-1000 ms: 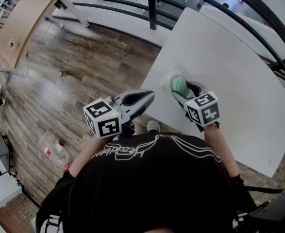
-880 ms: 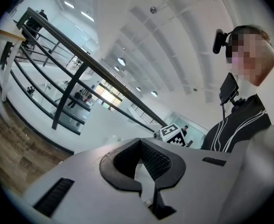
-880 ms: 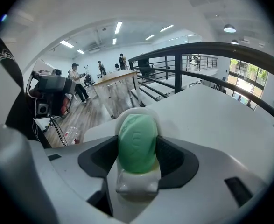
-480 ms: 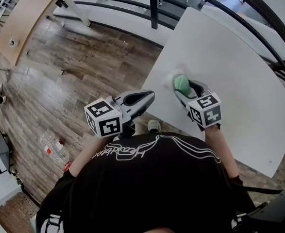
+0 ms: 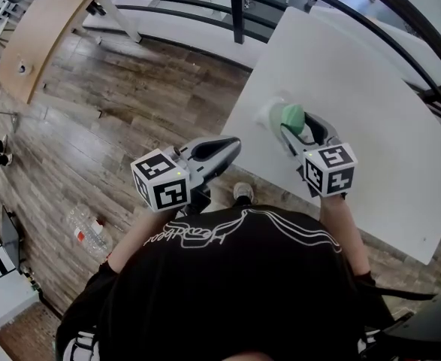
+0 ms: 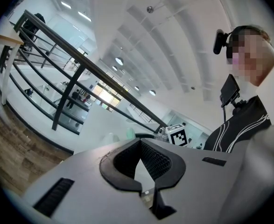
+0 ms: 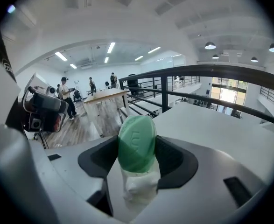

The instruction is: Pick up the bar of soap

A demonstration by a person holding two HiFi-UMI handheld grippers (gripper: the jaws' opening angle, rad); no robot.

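Plainly my right gripper is clamped on the green bar of soap, which stands on edge with its long axis up, just above the white dish on the table, while my left gripper hangs closed and empty, well apart.

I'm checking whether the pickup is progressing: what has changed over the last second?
The right gripper, shut on the green bar of soap, has carried it a little farther away and to the right over the white table. Its grip on the soap is unchanged. The left gripper stays shut and empty, off the table's edge.
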